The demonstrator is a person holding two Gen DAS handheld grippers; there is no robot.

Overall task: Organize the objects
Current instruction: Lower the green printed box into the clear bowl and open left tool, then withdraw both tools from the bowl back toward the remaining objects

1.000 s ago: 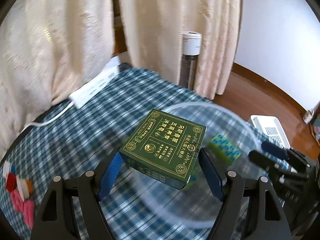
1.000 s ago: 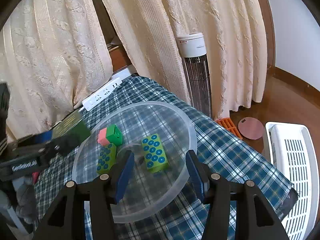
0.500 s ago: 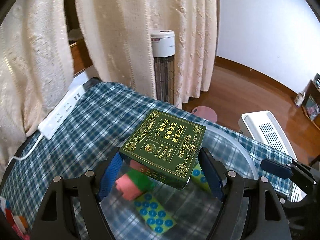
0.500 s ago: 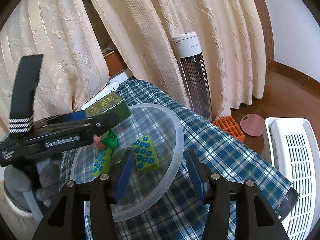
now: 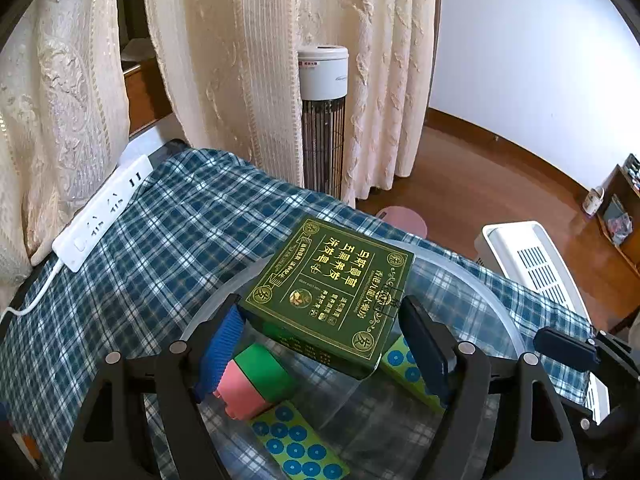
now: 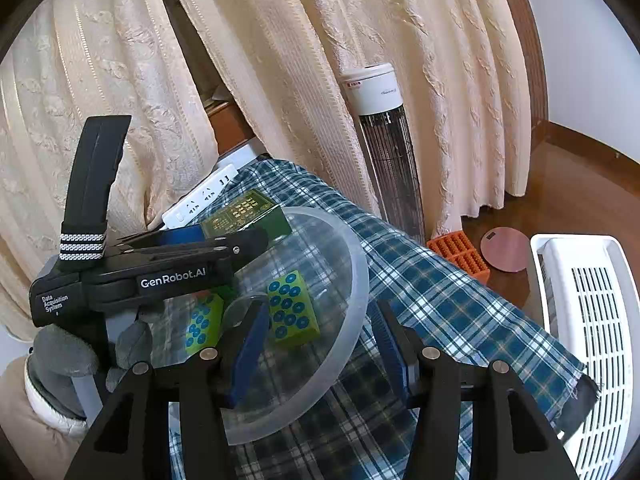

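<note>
1. Spreading under both claws, the plaid tablecloth (image 5: 160, 248) carries everything.
2. Directly below the left gripper (image 5: 320, 344) sits the clear bowl (image 6: 356, 280), its near rim running between the right gripper's (image 6: 316, 344) spread, empty fingers.
3. Pinched between the left gripper's blue pads, the green box (image 5: 332, 292) hangs level over the bowl, long axis pointing away from the claw; release likely comes next, and the left hand is the nearer.
4. Beneath the box lie the dotted blocks (image 6: 292, 312) and a pink-green block (image 5: 252, 384).
</note>
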